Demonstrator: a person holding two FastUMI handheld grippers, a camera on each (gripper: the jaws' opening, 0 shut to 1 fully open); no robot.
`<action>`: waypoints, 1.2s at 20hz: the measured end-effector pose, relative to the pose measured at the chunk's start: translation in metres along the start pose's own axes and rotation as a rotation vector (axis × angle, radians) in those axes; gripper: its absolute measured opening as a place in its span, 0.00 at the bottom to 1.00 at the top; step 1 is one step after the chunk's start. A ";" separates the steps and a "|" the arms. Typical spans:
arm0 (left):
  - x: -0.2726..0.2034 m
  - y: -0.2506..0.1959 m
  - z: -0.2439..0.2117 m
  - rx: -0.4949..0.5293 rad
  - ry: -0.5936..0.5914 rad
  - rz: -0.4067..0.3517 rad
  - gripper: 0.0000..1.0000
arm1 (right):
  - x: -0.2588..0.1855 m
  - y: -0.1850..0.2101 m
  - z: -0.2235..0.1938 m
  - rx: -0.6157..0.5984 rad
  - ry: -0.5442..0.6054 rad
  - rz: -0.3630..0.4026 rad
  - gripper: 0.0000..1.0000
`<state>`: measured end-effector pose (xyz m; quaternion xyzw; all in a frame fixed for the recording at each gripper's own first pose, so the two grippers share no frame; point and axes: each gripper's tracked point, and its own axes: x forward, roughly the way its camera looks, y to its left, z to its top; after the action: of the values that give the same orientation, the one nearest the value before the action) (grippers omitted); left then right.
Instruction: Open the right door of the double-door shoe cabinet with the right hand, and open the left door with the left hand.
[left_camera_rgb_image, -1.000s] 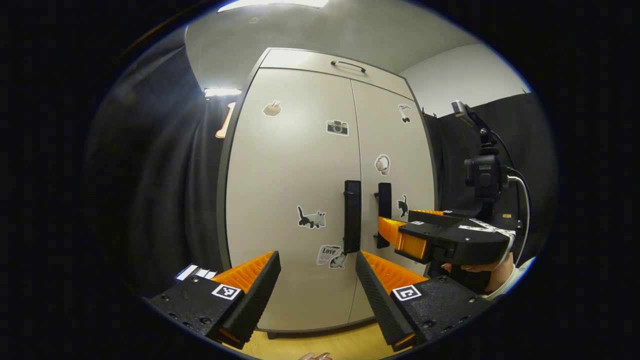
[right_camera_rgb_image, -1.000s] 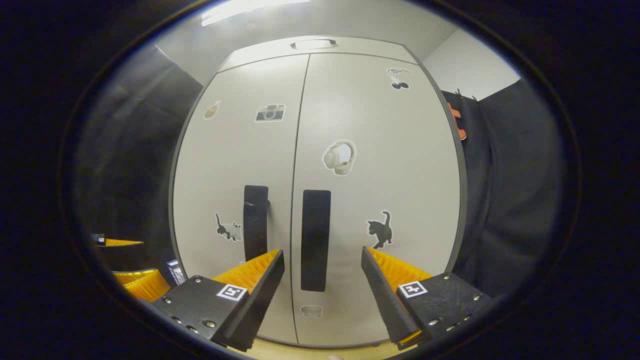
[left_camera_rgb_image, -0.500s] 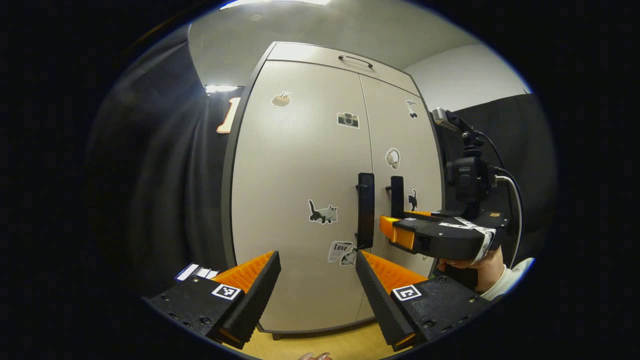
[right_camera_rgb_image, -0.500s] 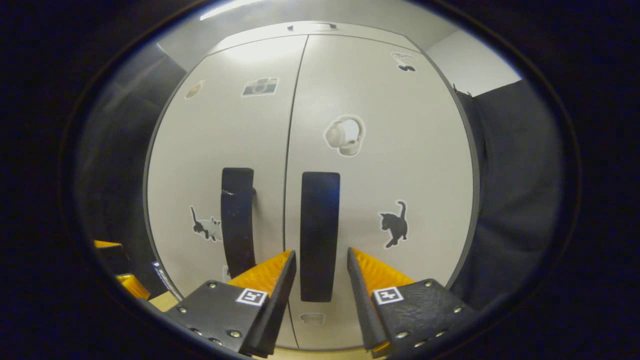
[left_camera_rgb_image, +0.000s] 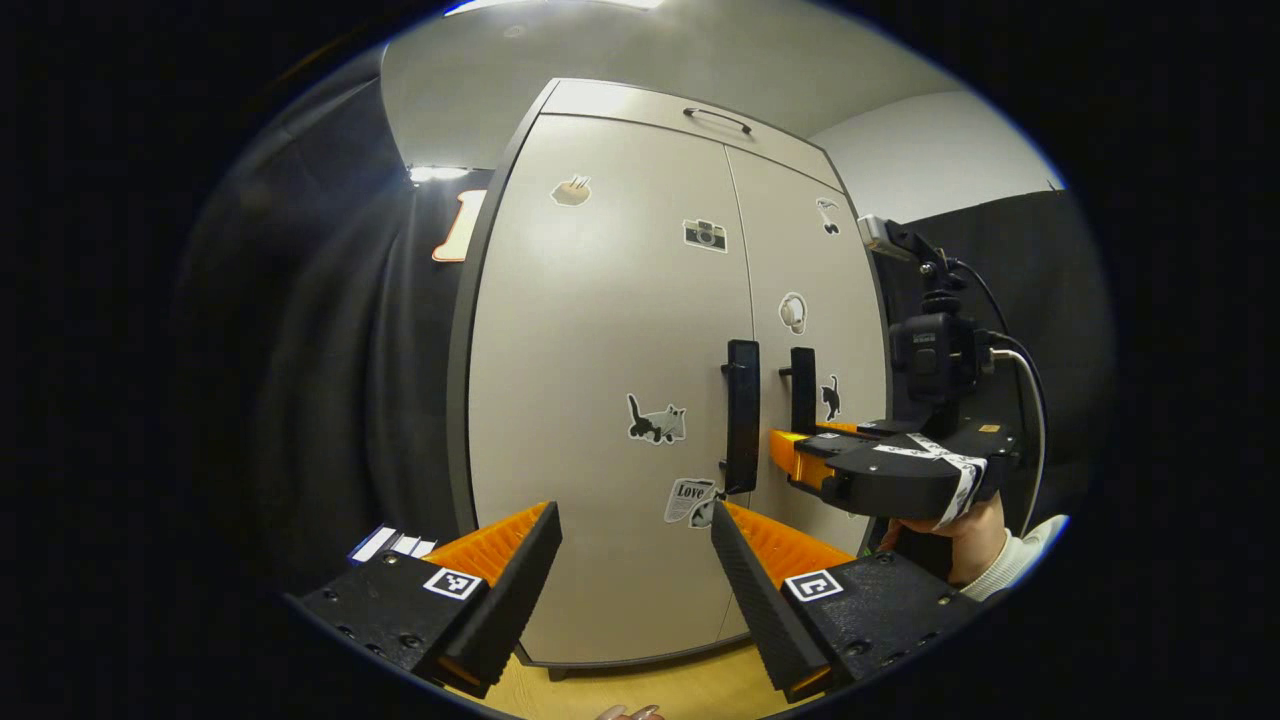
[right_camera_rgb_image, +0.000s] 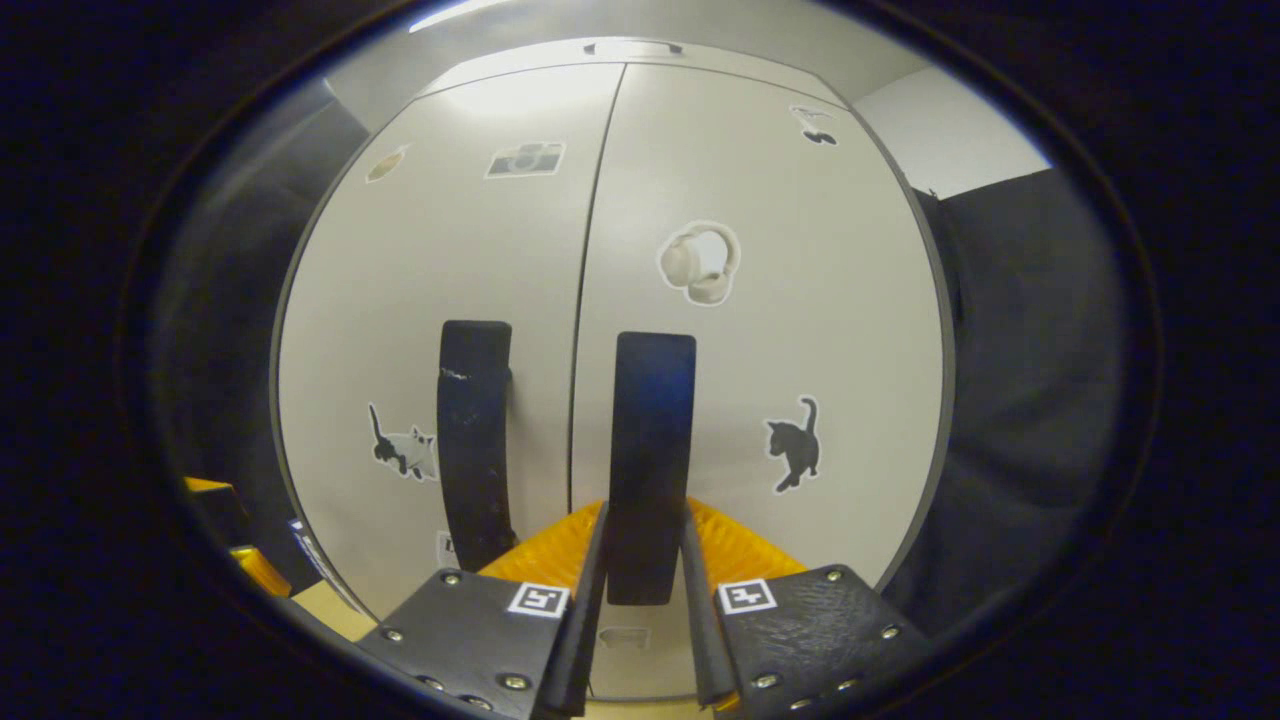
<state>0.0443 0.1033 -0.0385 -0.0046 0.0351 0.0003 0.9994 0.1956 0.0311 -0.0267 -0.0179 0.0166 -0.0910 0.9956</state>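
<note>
Right gripper (right_camera_rgb_image: 645, 560) closed on right door handle (right_camera_rgb_image: 652, 440) | doors shut

Smooth matt cabinet doors (right_camera_rgb_image: 820, 330), wood floor (left_camera_rgb_image: 650, 690)

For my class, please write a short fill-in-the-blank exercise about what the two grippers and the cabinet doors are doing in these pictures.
1. The right gripper has its jaws closed on the ____ door handle.
2. The left gripper has its jaws ____, away from the left door handle.
3. Both cabinet doors are ____.
4. The sticker above the right door handle shows a pair of ____.

Missing words: right; open; shut; headphones
</note>
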 end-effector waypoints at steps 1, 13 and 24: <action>0.000 0.001 0.000 0.000 0.001 -0.002 0.94 | 0.000 0.003 -0.001 0.011 -0.001 0.000 0.40; 0.006 -0.005 -0.005 -0.009 0.009 -0.029 0.94 | -0.008 0.002 0.000 -0.006 0.004 0.048 0.23; -0.011 -0.037 0.002 0.012 -0.003 -0.067 0.94 | -0.056 -0.019 0.001 -0.032 0.011 0.102 0.23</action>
<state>0.0340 0.0659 -0.0351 0.0002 0.0333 -0.0336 0.9989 0.1376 0.0225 -0.0236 -0.0325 0.0246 -0.0401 0.9984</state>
